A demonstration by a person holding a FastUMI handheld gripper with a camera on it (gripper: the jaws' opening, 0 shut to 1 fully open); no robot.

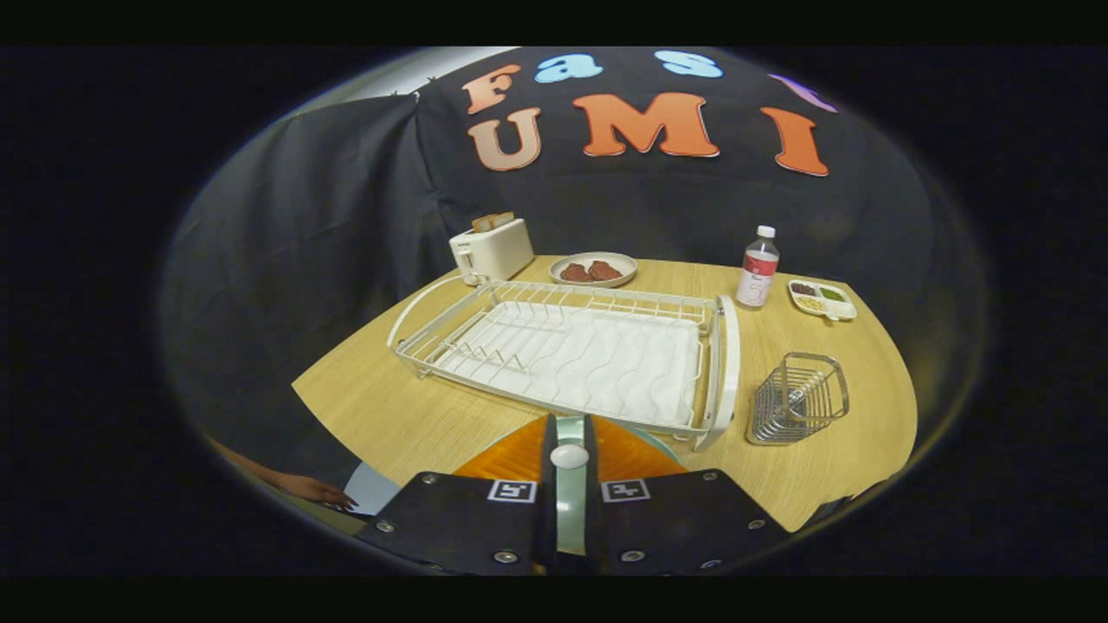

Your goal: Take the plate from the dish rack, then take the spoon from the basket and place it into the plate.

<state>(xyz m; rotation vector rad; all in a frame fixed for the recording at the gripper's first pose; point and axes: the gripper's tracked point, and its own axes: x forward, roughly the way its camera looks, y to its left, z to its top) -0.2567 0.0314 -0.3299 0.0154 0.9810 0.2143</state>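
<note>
At the lower left a person's hand (322, 491) is resting on the table (407, 415), while in the middle the dish rack (563, 350) is sitting empty. At bottom centre the gripper (570, 484) is pinching the rim of the orange plate (511, 457), fingers narrowly closed on it. Judging by this, the first step is nearly finished; at lower right the wire basket (798, 398) is waiting, its spoon hard to make out.

I'm in a mock kitchen booth: black cloth wall (346, 216) behind my counter (415, 415), toaster (492, 249), dish rack (563, 355).
</note>
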